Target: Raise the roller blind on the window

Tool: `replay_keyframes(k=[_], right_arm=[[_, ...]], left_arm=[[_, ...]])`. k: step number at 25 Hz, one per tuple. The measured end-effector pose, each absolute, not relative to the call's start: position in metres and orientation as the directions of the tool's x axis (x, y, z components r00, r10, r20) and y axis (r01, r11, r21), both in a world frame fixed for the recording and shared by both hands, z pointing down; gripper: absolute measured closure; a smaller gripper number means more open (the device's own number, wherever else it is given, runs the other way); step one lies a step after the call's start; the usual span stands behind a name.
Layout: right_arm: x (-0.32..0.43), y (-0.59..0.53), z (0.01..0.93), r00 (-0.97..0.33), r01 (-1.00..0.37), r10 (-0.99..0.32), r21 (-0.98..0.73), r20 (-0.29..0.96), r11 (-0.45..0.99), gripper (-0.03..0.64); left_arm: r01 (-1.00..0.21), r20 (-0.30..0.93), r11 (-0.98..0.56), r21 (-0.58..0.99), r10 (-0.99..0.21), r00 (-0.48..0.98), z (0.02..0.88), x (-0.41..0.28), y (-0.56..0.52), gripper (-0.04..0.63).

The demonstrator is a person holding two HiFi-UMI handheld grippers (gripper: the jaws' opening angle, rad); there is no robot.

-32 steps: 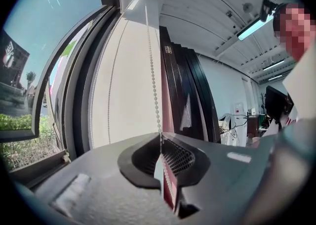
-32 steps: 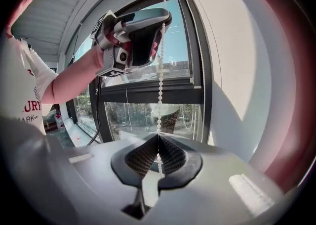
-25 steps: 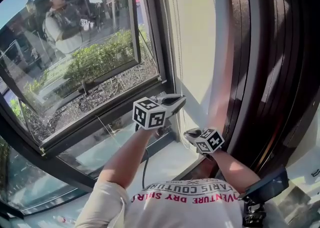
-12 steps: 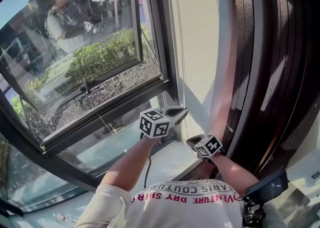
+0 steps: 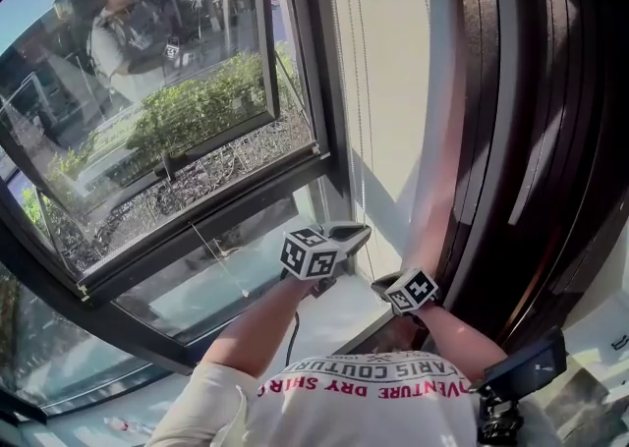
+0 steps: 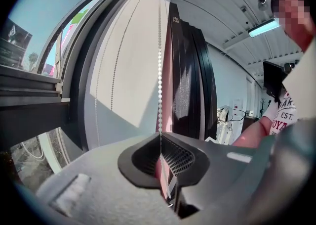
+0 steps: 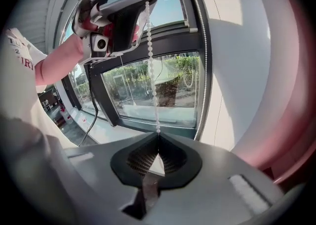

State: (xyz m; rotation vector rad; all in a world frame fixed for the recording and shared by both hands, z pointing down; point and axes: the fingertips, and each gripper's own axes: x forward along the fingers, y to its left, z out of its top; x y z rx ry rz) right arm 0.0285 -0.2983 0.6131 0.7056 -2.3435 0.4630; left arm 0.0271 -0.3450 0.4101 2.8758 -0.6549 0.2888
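Observation:
The blind's white bead chain (image 5: pixel 356 140) hangs down the cream wall (image 5: pixel 393 82) beside the window frame (image 5: pixel 319 91). My left gripper (image 5: pixel 356 232) is shut on one strand of it, and the chain (image 6: pixel 159 70) runs straight up from the closed jaws. Just below it my right gripper (image 5: pixel 379 284) is shut on the same strand (image 7: pixel 151 66), which rises to the left gripper (image 7: pixel 118 9) above. A second strand (image 7: pixel 202 61) hangs free next to the wall. The blind itself is out of view.
A tilted-open window pane (image 5: pixel 147 111) looks onto shrubs and a street. Dark vertical panels (image 5: pixel 531 140) stand close on the right. The pale sill (image 5: pixel 329 312) lies below the grippers, and a black cable (image 5: pixel 286 337) hangs by my left arm.
My left gripper has come down and a little to the right with the chain in its jaws. The right gripper has sunk slightly. Both stay shut.

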Motion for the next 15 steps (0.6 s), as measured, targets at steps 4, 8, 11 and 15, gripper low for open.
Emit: replay_keyframes(k=[4, 8, 11, 15], right_arm=[[0.031, -0.3, 0.614, -0.654, -0.595, -0.369, -0.148, 0.66, 0.79, 0.609], [0.028, -0.299, 0.606, -0.684, -0.582, -0.369, -0.167, 0.629, 0.796, 0.607], [0.032, -0.301, 0.602, -0.686, -0.577, -0.397, -0.124, 0.609, 0.807, 0.592], [0.036, -0.303, 0.598, -0.695, -0.593, -0.433, -0.117, 0.574, 0.797, 0.494]], left_arm=[[-0.441, 0.218, -0.889, 0.124, -0.409, 0.886, 0.411, 0.031, -0.346, 0.586], [-0.464, 0.176, -0.886, 0.02, -0.454, 0.874, 0.402, 0.027, -0.346, 0.583], [-0.489, 0.146, -0.872, 0.019, -0.482, 0.864, 0.397, 0.024, -0.346, 0.578], [-0.512, 0.145, -0.858, 0.048, -0.501, 0.853, 0.403, 0.018, -0.344, 0.467]])
